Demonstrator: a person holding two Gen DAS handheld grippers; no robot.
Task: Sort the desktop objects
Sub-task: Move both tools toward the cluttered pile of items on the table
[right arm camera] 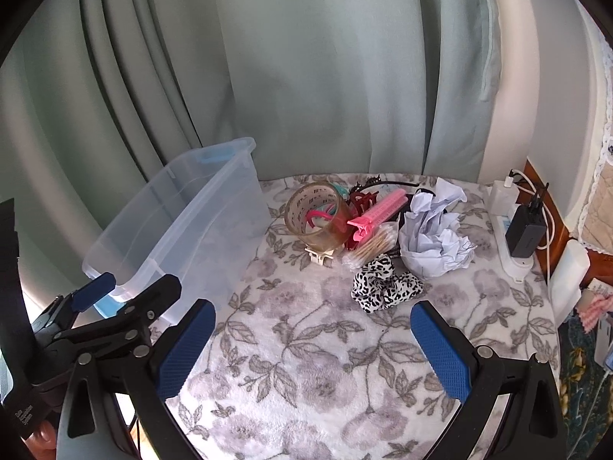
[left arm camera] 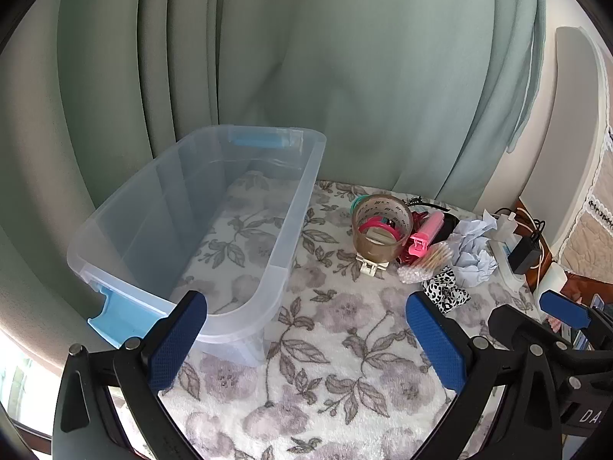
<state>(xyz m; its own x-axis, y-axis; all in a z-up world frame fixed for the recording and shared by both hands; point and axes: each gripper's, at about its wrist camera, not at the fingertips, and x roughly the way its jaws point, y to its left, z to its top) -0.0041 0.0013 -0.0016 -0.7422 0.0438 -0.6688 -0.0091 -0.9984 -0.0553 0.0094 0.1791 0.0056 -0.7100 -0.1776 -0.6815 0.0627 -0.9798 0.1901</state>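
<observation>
Both grippers, left gripper (left arm camera: 306, 329) and right gripper (right arm camera: 312, 339), gape wide, holding nothing. Risk: the tape roll (right arm camera: 316, 216) at 12 o'clock sits atop a clip (right arm camera: 320, 258); a grab likely topples the pile.

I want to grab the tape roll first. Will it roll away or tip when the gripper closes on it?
The tape roll leans tilted on a white clip, so a nudge could tip or roll it. Hair bands sit inside its core and may drag along. Its glossy surface probably slips against pads.

The storage bin (left arm camera: 184, 230) stands at the left; the tape roll (left arm camera: 381, 232) right of it; crumpled paper (left arm camera: 473, 253) further right; power strip (left arm camera: 509, 264) rightmost
</observation>
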